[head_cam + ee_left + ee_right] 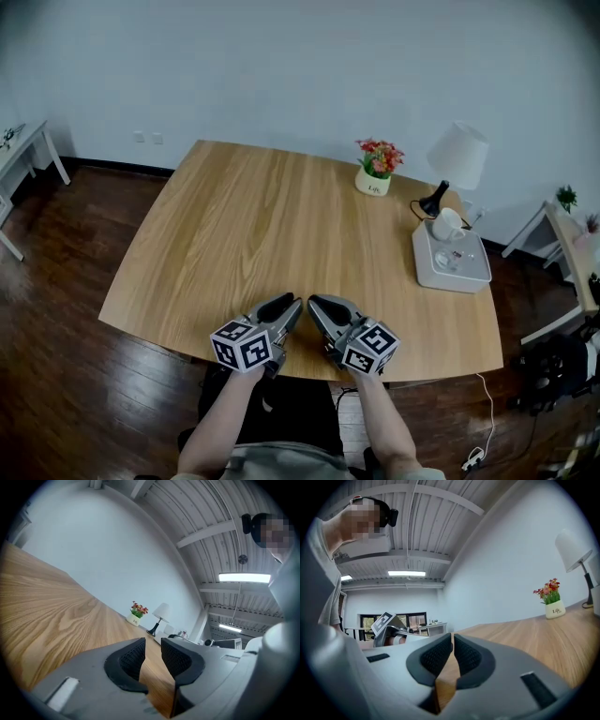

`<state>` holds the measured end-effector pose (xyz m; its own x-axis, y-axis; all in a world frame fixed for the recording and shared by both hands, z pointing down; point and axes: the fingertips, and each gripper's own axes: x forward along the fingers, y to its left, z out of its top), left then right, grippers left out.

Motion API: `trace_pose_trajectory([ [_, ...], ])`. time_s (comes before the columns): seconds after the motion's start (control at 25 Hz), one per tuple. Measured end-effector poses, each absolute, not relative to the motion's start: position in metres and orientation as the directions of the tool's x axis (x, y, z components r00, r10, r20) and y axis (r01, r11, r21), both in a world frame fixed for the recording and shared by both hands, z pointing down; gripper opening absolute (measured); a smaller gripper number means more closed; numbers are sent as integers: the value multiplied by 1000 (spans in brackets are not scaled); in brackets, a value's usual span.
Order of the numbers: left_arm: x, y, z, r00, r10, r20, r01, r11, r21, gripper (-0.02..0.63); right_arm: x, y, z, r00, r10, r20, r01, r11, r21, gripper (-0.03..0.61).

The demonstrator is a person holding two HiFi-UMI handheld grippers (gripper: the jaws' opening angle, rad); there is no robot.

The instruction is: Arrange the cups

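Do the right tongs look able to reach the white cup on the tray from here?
Probably yes. Bare tabletop lies between the right tongs and the white cup on the tray; the tongs are shut and would need opening.

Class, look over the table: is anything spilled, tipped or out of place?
Nothing stands out. The white cup stands upright on the tray by the lamp and flower pot; no spill shows.
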<state>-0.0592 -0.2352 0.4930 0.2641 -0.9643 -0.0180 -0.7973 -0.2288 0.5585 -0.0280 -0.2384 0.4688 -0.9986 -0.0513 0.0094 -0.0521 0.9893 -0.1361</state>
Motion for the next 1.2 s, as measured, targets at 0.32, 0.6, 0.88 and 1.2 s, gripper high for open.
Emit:
trace_pose_trajectory([
  [0.32,-64,-232,493,252,-968,-10,-812,-217,541,95,-35,-225,473,-1000,-27,0,-27,992,-121,15],
  [0.6,-60,-231,495,255,-967,6,-827,-215,520,95,-31,-224,478,-999,-43,12,-44,995,-95,15],
  [0.88,-65,-230,493,259,-966,-15,-805,-224,550,95,-34,-221,487,-996,-64,64,-67,997,-38,9],
  [1.2,-66,-229,493,255,-967,-8,-813,-219,539,95,-35,-218,491,-995,-62,80,-63,998,-16,8],
])
